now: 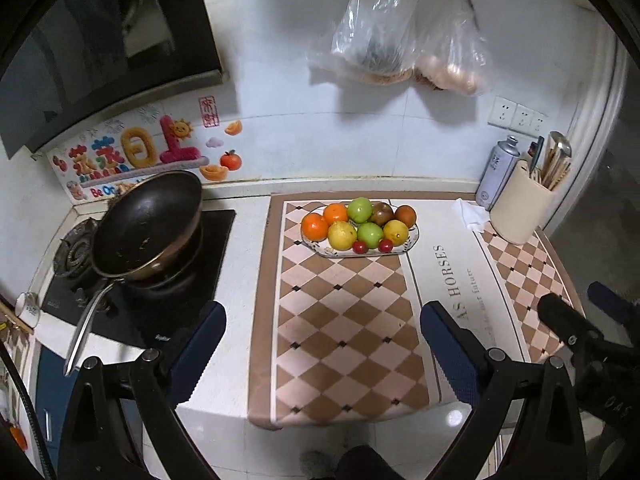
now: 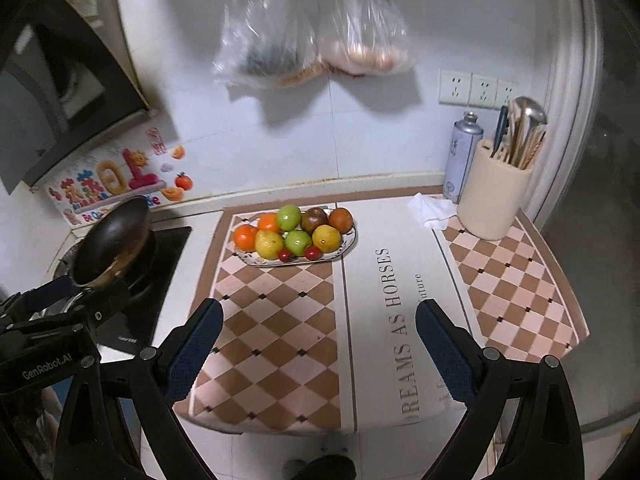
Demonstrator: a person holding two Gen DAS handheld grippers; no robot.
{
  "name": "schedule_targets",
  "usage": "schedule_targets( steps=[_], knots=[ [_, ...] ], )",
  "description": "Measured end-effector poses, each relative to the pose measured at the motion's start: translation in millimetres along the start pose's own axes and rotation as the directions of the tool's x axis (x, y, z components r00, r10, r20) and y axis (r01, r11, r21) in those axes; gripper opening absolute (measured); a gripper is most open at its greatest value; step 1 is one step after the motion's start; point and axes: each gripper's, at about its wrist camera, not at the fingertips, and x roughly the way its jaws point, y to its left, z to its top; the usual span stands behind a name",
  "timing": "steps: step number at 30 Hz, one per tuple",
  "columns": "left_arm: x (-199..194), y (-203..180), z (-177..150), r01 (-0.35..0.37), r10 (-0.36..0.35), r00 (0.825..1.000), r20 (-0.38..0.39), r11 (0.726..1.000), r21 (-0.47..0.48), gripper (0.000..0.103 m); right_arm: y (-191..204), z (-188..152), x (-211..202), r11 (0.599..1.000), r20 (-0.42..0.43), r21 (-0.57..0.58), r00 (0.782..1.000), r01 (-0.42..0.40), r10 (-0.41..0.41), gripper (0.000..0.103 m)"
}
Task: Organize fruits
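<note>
Both grippers, left (image 1: pixel 322 340) and right (image 2: pixel 318 336), hover with jaws released, short of the fruit plate (image 1: pixel 414 236).
Crowded fruit (image 1: pixel 342 235) could roll off if one piece is nudged.

Orange, green, yellow, brown and small red fruits (image 1: pixel 360 224) fill a white plate (image 1: pixel 412 242) with a dark-patterned rim, on a brown-and-pink checkered mat (image 1: pixel 340 320) with a cream lettered band, beside a black pan (image 1: pixel 148 224) and a cream utensil holder (image 1: pixel 520 208).

A dark frying pan (image 1: pixel 148 224) sat on the stove (image 1: pixel 160 300) left of a checkered mat (image 1: pixel 344 320), while a cream utensil holder (image 1: pixel 520 208) and spray can (image 1: pixel 496 172) stood at the surface's right.
</note>
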Motion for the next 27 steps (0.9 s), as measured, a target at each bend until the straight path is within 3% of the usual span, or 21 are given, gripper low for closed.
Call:
schedule_targets(
  steps=[7,13,19,27],
  knots=[
    [-43.3,1.0,-18.8,-0.028,0.028,0.999,0.036,0.999,-0.018,0.100,6.0,-9.7,-61.3,1.000,0.055,-0.020,0.998,-0.022,0.023,0.101],
    [-60.8,0.9,-24.2,-0.028,0.030,0.999,0.039,0.998,-0.049,0.100,5.0,-7.6,-83.1,0.998,0.056,-0.047,0.997,-0.050,0.052,0.101],
    [-61.9,-2.0,-23.5,-0.032,0.035,0.999,0.037,0.998,-0.062,0.100,-1.2,-6.0,-80.7,0.996,0.033,-0.043,0.997,-0.074,0.076,0.101],
    [-33.3,-4.5,-4.6,-0.054,0.054,0.999,0.002,0.995,-0.078,0.100,-11.5,14.5,-50.7,0.997,0.015,-0.025,0.997,-0.071,0.071,0.101]
  ],
)
